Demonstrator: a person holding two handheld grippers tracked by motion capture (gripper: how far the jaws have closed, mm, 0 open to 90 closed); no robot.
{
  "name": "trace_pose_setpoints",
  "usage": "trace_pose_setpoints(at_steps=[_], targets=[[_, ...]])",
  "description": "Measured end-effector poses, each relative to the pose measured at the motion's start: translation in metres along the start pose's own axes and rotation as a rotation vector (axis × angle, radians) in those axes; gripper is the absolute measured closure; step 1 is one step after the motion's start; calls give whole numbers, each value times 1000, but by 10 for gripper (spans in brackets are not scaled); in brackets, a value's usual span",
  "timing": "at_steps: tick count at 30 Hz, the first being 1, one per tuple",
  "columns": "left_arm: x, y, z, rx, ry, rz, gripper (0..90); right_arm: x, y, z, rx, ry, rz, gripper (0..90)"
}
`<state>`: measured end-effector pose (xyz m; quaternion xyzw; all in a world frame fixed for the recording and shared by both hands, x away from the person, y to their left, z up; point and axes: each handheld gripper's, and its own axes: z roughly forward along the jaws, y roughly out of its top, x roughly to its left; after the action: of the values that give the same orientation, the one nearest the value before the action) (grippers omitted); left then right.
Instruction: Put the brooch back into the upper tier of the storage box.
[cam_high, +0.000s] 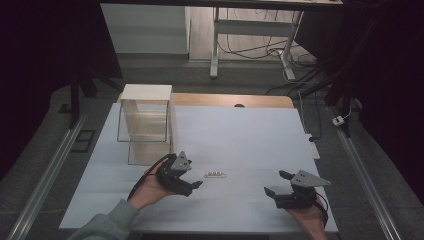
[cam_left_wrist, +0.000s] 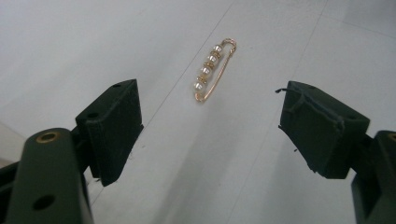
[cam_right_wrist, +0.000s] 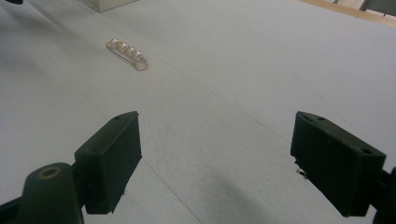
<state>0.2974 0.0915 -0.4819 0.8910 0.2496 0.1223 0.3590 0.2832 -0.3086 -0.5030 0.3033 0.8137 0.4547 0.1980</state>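
No writing or brand marks readable on anything here. The pearl pin (cam_left_wrist: 214, 70) is a gold-coloured wire safety-pin shape w/ four small round pearl-like beads strung along one side, separated by tiny gold spacers; one end has a rounded loop. It lies flat on the pale blue-grey table cover (cam_high: 235, 130), which is matte w/ faint straight crease lines running across it. In the high view the pin (cam_high: 215, 174) sits betw. the two grippers, near the left gripper (cam_high: 192, 181) and well apart from the right gripper (cam_high: 276, 184). Left gripper: jaws spread wide, nothing betw. them; its pads (cam_left_wrist: 116, 126) are black, blocky, w/ scuffed edges, and in the left gripper view the pin lies ahead of the gap, roughly centred, not touching either jaw. Right gripper (cam_right_wrist: 215, 158): also wide apart, empty; in the right gripper view the pin (cam_right_wrist: 127, 54) is far off toward the upper left, beyond the left jaw. Each gripper carries a grey three-cornered plate on top and is held in a hand; a grey-green sleeve (cam_high: 107, 222) shows on the left arm. At the table's far left stands a clear acrylic box stand (cam_high: 145, 125) w/ a flat cream top, apart from the pin. Bare wood edge (cam_high: 230, 100) shows past the cover.
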Motion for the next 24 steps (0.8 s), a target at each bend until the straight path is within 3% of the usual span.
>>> trace_pose_setpoints(at_steps=[16, 24], targets=[[-1, 31, 35, 50, -55, 39, 206, 0, -1, 0, 10, -3, 0, 158], [2, 43, 57, 84, -75, 28, 206, -1, -2, 1, 16, 1, 2, 158]])
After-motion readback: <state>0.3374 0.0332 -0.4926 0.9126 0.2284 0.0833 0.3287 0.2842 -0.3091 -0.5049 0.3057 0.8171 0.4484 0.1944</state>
